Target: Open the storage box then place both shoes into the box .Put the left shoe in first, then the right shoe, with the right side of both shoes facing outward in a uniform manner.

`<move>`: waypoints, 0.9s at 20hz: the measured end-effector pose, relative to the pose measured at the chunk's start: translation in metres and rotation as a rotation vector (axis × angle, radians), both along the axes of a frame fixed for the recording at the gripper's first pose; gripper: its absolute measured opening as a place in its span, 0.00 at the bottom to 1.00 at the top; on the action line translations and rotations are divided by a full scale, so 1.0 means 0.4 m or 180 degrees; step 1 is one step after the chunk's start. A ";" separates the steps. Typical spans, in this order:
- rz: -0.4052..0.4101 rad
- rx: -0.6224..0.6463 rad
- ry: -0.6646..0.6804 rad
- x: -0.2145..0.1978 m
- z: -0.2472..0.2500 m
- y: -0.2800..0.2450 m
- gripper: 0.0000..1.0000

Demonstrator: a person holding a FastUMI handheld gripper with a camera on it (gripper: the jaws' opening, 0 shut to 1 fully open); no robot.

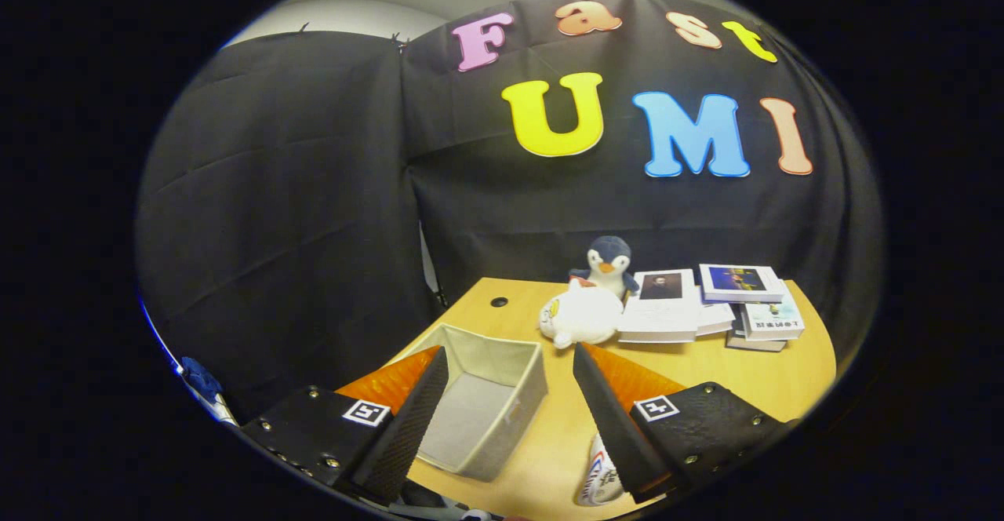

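The gripper (510, 403) hangs above the near part of the wooden table (753, 380) with its two fingers spread wide and nothing held between them. Under the right finger, close to the table's near edge, a white shoe (598, 480) with coloured markings peeks out; most of it is hidden by the finger, so I cannot tell whether it is the left or the right one, nor which way it faces. A dark shape sits low beneath the left finger, too cut off to name. Just ahead, partly behind the left finger, stands the grey fabric storage box (502, 403), its top already open and its inside bare as far as can be seen. So the opening step looks done, while both shoes are yet to go in, starting with the left one. Beyond the box lies a white plush toy (579, 315), touching or nearly touching a penguin plush (610, 264) that sits upright behind it. To the right of these is a loose stack of books (710, 307), and a small dark hole (499, 301) marks the tabletop farther back. None of these crowd the box's mouth; the white plush is the nearest neighbour to its far corner.
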State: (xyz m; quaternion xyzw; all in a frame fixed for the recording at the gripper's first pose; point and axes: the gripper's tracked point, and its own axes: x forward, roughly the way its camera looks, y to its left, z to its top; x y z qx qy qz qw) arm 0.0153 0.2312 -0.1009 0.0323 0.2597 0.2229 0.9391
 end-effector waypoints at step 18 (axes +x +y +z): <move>-0.0583 -0.0573 0.0812 -0.014 -0.402 -0.336 0.98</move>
